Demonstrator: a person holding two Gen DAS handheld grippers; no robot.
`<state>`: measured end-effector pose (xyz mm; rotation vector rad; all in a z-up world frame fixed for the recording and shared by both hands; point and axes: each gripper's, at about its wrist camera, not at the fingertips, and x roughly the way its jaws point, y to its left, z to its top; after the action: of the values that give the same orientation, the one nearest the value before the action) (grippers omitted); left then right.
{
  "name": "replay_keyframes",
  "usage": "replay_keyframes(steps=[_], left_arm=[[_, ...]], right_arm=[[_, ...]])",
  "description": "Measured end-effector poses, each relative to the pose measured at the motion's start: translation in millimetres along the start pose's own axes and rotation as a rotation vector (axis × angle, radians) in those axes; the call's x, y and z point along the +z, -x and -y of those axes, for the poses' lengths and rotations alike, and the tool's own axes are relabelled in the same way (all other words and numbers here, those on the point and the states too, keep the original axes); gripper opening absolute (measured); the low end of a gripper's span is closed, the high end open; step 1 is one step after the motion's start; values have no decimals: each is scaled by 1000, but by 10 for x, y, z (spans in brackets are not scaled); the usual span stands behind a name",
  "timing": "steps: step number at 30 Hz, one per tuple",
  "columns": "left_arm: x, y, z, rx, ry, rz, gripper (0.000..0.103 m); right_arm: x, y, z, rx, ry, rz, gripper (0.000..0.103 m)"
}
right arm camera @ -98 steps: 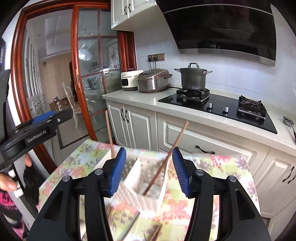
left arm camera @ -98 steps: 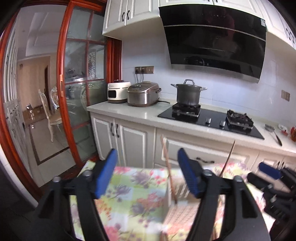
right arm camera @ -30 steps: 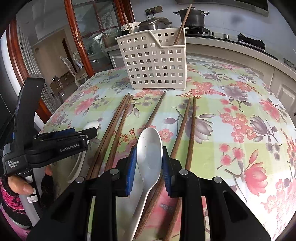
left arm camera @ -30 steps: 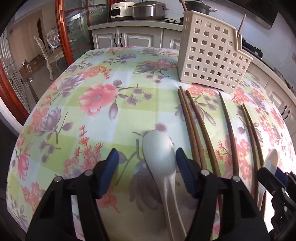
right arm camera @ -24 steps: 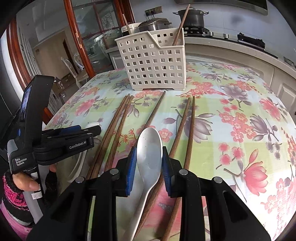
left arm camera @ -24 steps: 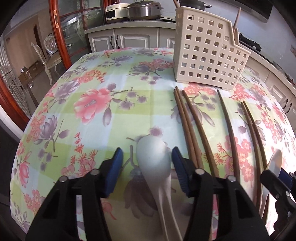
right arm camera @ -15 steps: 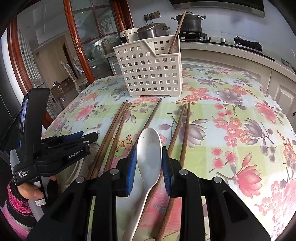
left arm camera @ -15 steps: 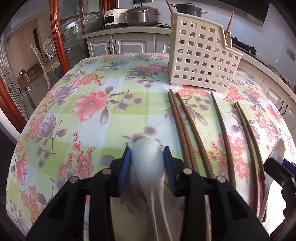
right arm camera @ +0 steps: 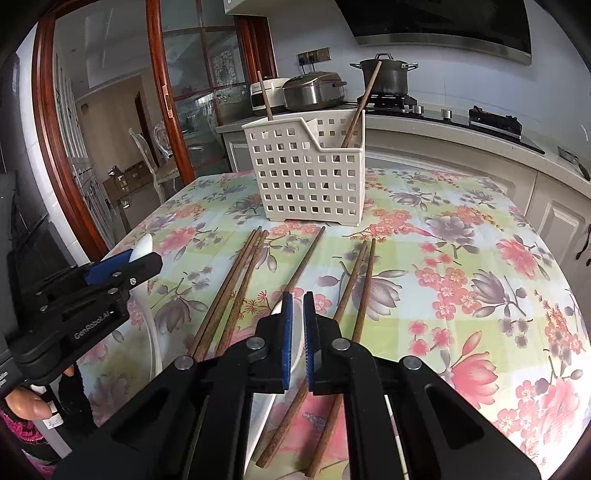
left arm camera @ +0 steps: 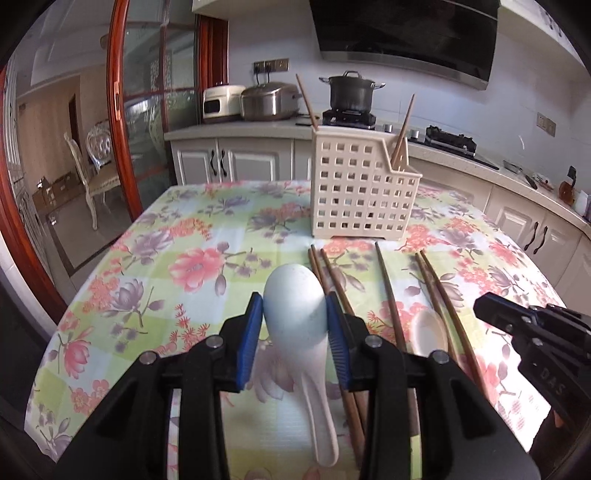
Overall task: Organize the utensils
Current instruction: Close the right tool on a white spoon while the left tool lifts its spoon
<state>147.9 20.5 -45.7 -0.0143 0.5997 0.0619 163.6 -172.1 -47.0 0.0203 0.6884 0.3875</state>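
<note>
Holding: our left gripper (left arm camera: 294,325) pinches the white spoon (left arm camera: 295,302), ready for the basket (left arm camera: 360,184).
Right gripper (right arm camera: 297,334): we squeeze another spoon (right arm camera: 277,308).

Floral tablecloth (left arm camera: 207,236), steel pot (left arm camera: 350,91) on stove (left arm camera: 349,117), rice cooker (left arm camera: 269,102), range hood (left arm camera: 402,33)

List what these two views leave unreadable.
- Right wrist view: whether the right tool actually pinches the loose spoon; its own body covers it.
- Both views: lower ends of the chopsticks standing in the basket, behind its walls.
- Left wrist view: near ends of the loose chopsticks, under the left tool.
</note>
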Motion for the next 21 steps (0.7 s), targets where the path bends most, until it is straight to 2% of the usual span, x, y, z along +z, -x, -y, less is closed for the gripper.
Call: replay_keyframes(steps=[3, 5, 7, 9, 11, 18, 21], left_arm=[[14, 65, 0, -2, 1, 19, 34], [18, 95, -22, -4, 3, 31, 33], [31, 138, -24, -2, 7, 49, 33], [37, 169, -22, 3, 3, 64, 32], [35, 204, -28, 0, 2, 73, 32], [18, 250, -67, -15, 4, 83, 31], [25, 236, -95, -20, 11, 83, 31]], right_arm=[[-1, -32, 98, 10, -34, -30, 7], [-1, -57, 122, 18, -37, -45, 13], [-1, -75, 82, 19, -22, -52, 13], [2, -134, 0, 38, 3, -74, 21], [4, -201, -58, 62, 11, -93, 46], [55, -551, -91, 71, 26, -184, 46], [19, -681, -72, 59, 24, -233, 41]])
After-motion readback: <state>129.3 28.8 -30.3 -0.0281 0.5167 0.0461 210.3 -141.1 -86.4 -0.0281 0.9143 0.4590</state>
